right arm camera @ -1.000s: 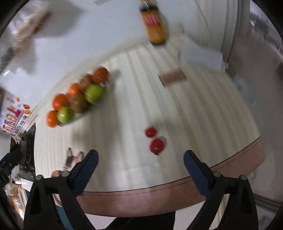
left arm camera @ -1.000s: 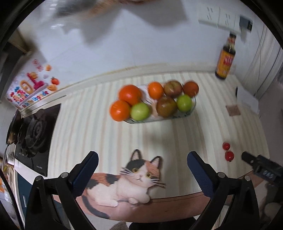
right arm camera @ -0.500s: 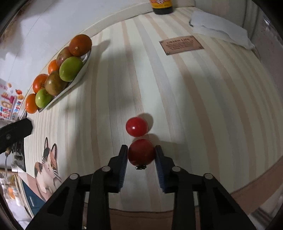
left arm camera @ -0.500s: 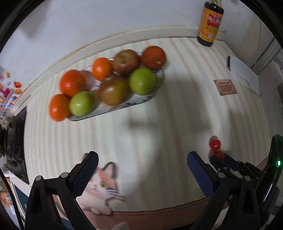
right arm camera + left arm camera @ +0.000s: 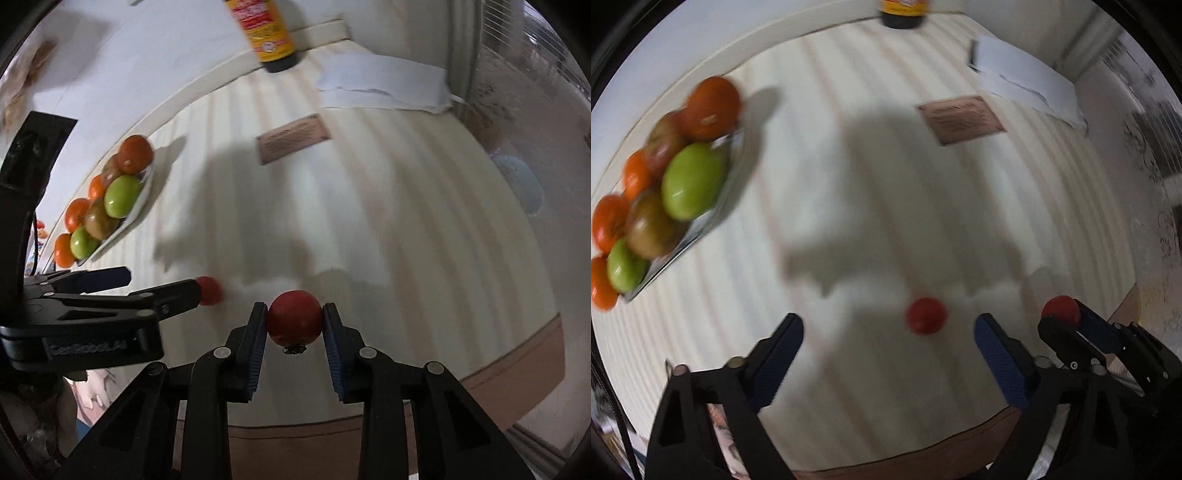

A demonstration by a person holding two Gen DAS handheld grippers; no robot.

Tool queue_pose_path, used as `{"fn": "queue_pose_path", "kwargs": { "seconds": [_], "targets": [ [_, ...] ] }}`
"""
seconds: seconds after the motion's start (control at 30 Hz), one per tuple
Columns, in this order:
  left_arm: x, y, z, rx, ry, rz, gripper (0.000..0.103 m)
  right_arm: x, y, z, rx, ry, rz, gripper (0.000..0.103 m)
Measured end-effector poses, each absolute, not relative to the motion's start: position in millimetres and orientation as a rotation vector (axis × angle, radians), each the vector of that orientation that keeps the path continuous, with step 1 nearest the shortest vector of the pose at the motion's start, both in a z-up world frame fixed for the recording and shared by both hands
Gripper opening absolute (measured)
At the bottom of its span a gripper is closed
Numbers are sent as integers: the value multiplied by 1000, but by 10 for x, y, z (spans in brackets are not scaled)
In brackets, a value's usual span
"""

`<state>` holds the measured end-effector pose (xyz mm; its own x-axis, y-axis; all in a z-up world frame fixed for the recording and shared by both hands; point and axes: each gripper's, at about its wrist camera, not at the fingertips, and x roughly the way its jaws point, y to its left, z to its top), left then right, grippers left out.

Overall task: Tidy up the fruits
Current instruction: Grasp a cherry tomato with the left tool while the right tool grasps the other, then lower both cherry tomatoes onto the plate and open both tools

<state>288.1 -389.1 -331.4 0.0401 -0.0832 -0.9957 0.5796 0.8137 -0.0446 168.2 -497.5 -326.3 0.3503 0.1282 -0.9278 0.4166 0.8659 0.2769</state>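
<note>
Tomatoes: two small red ones. Right gripper [image 5: 294, 325] pinches one tomato [image 5: 294, 322] between its pads, stem end toward the camera, lifted off the striped cloth [image 5: 388, 229]. Second tomato [image 5: 925, 315] lies between the left gripper [image 5: 888, 349] fingers, untouched; jaws wide, closing. Tray [image 5: 713, 218] far left of both: four oranges, two green, two brownish fruits.

Worktop [image 5: 871, 206]: cream covering with pale stripes and a brown border along the near edge. In the left wrist view, a glass fruit tray [image 5: 701, 229] lies at 9 o'clock. A dark bottle [image 5: 901, 14] stands at 12. A brown card [image 5: 964, 118] and white paper [image 5: 1027, 81] lie at 1 to 2. A small red tomato [image 5: 925, 315] rests near 6.
</note>
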Motion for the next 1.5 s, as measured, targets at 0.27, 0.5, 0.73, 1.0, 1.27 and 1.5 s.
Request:
{"fn": "queue_pose_path", "kwargs": {
  "seconds": [0.27, 0.5, 0.73, 1.0, 1.27, 1.5],
  "targets": [
    [2777, -4177, -3559, 484, 1482, -594, 54, 1560, -5278, -3284, 572, 1197, -258, 33],
    [2798, -4263, -3541, 530, 1444, -616, 22, 1597, -5271, -3254, 582, 1182, -263, 33],
    [2907, -4091, -3511, 505, 1442, -612, 21, 1650, -5252, -3210, 577, 1166, -264, 33],
    [3123, -3605, -3354, 405, 1446, -575, 21, 1741, -5206, -3126, 577, 1153, -253, 33],
    [3581, -2628, -2859, 193, 1416, -470, 21, 2102, -4855, -3032, 572, 1146, -129, 33],
    [3931, -1915, -2434, -11, 1390, -368, 21, 2684, -4279, -2994, 644, 1151, 74, 33]
  ]
}}
